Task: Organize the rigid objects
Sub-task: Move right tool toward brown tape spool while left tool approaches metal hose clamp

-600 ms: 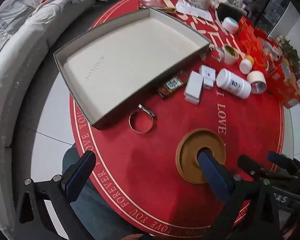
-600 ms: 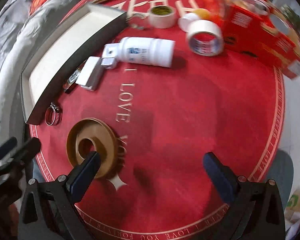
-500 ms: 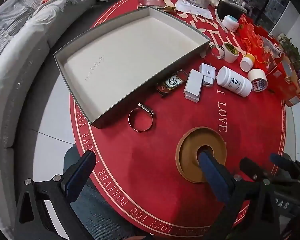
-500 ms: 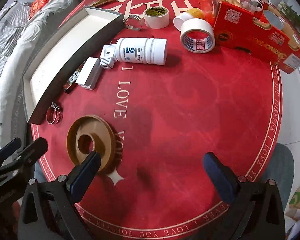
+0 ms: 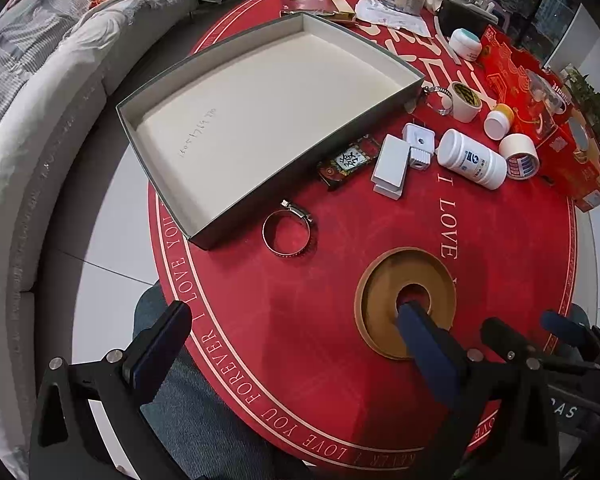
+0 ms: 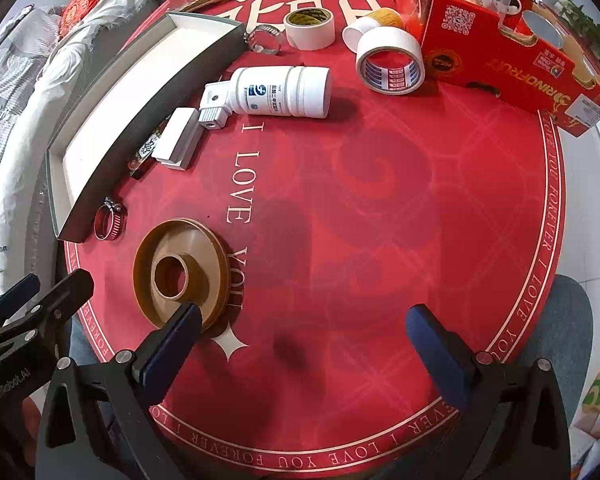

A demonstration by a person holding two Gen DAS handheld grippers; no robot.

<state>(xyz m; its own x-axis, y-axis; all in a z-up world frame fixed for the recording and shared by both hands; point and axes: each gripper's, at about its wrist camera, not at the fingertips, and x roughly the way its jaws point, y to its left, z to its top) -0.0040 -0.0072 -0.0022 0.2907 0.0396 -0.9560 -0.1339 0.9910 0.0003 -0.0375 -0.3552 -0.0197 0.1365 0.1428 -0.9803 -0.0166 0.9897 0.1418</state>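
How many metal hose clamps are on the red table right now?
2. One metal hose clamp lies by the grey tray's near corner; another sits at its far corner beside the yellow-cored tape roll. Clutter may hide more.

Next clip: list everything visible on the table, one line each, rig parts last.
tray: 1, grey outside, white inside, left side, nothing inside
hose clamps: 2, metal, one at each end of tray's near wall
brown disc: 1, nearest the tongs
white bottle: 1, lying, centre
tape rolls: 2, white, far centre
white boxes: 2, beside tray
red carton: 1, far right
left tongs: open
right tongs: open
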